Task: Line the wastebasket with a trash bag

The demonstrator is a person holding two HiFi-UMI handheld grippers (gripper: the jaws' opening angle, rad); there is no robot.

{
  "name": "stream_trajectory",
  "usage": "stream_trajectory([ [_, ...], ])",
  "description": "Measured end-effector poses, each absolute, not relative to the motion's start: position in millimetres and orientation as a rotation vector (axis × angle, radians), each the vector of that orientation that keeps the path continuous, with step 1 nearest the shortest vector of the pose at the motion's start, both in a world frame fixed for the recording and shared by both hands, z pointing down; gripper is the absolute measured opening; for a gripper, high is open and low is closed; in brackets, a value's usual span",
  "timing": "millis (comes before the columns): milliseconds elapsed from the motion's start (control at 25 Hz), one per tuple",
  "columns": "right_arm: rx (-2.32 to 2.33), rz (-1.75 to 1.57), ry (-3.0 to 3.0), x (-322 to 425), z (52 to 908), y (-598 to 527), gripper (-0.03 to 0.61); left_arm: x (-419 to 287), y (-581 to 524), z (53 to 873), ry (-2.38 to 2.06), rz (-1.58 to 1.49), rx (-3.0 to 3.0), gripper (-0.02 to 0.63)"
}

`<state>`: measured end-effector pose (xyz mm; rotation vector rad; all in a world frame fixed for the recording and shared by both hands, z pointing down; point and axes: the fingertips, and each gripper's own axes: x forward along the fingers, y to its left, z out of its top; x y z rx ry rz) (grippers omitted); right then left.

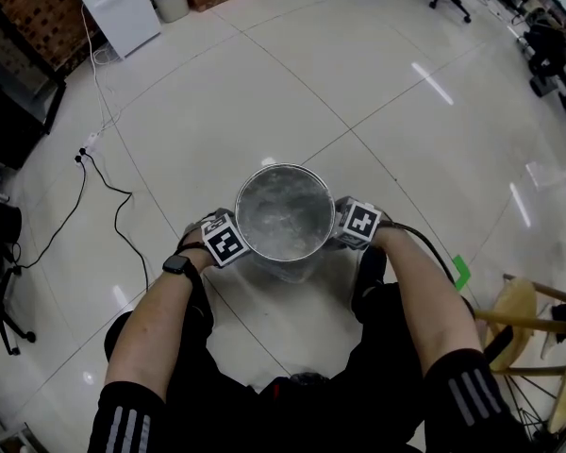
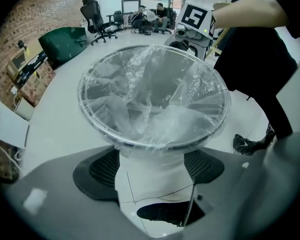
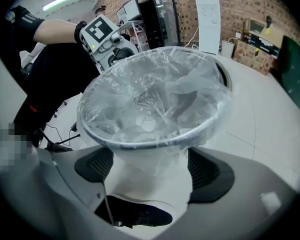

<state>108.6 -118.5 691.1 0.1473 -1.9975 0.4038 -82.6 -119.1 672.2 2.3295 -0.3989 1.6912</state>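
Wastebasket (image 1: 283,270) stands on floor (image 1: 358,83) between person's knees. Trash bag (image 1: 283,217) is folded over rim and sags inside. Left tool (image 2: 152,169) and right tool (image 3: 150,169) sit under rim at opposite sides. Jaws of both spread, bag overhang between them apparently unpinched. Likely placed to tug overhang down evenly.

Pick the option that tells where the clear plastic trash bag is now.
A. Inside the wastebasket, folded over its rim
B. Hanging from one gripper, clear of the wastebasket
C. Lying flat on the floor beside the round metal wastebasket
A: the clear plastic trash bag fills the round metal wastebasket and its edge wraps down over the rim, as both gripper views show.
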Motion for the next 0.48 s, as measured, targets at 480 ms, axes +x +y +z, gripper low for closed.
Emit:
stream_trajectory([
  [480,0.04,0.367,-1.864,134.5,648.9,-103.4,0.474,-123.6,-128.3,642.8,-0.431,1.818,2.213,0.397],
])
